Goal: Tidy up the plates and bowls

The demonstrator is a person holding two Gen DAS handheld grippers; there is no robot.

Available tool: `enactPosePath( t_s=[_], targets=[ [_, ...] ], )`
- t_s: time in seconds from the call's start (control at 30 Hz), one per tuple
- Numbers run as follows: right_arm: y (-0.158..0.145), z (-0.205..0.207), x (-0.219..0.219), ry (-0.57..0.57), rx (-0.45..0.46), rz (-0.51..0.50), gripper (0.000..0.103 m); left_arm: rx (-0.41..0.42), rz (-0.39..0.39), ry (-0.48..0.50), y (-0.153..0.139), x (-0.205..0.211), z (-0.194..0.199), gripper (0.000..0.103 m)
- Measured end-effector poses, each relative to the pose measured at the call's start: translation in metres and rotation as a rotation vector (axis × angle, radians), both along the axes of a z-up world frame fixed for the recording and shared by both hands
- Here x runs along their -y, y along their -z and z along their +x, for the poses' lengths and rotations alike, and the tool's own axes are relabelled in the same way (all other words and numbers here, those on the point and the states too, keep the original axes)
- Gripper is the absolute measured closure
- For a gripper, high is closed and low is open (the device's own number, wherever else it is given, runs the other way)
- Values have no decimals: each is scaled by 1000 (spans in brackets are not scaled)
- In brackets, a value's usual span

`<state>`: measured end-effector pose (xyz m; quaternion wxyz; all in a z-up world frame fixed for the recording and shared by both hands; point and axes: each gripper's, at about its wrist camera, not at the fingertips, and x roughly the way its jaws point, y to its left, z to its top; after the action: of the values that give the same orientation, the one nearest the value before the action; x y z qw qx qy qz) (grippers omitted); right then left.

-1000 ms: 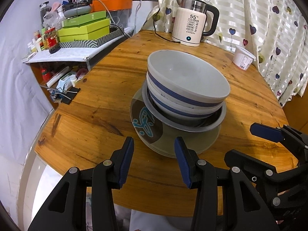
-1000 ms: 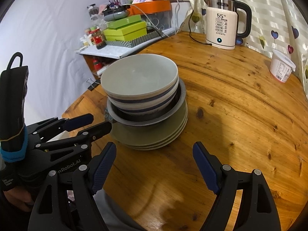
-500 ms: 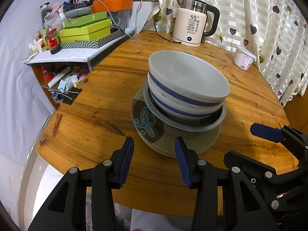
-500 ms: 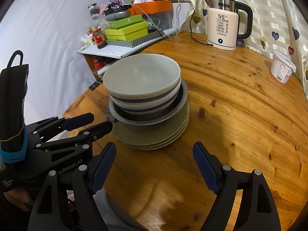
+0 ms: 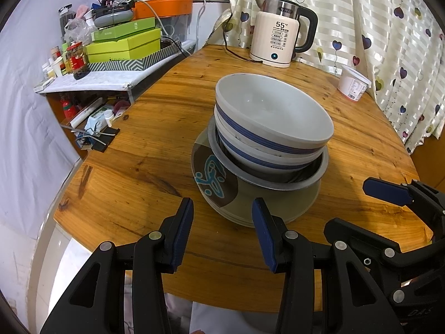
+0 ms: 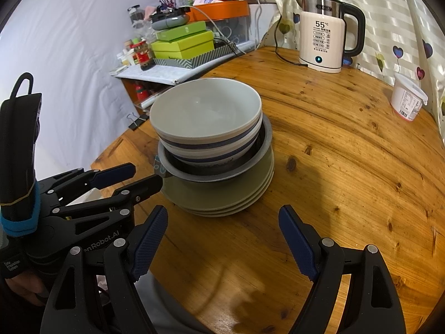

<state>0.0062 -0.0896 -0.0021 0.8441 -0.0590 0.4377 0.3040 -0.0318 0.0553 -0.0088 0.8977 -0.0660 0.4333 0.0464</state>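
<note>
Bowls (image 5: 274,122) nested atop plates (image 5: 222,183), one stack mid-desk (image 5: 133,167), 12 o'clock of both claws. Left claw (image 5: 222,222) half-open, empty; right claw (image 6: 222,231) wide, empty. Stacking looks finished; claws clear of the stack.

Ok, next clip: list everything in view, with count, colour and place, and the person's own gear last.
bowls: two, white with blue bands, nested on top of the stack.
metal bowl: one, grey, under the two bowls.
plates: about three, olive green, bottom of the stack.
table: one, round, wooden.
kettle: one, cream and black, far edge of the table.
tub: one, white, far right of the table.
boxes: several, green, stacked on the side shelf.
jar: one, red label, on the side shelf.
curtain: striped with hearts, behind the table.
left gripper: black, blue pads, open, empty.
right gripper: black, blue pads, open, empty.
</note>
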Motion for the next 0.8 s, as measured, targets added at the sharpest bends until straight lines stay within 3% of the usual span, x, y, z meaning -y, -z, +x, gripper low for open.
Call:
enactPosePath(
  t_s=[0.8],
  targets=[
    [-2,0,-2,5,5,-10,20,-3,-2,8,0,1,2,58]
  ],
)
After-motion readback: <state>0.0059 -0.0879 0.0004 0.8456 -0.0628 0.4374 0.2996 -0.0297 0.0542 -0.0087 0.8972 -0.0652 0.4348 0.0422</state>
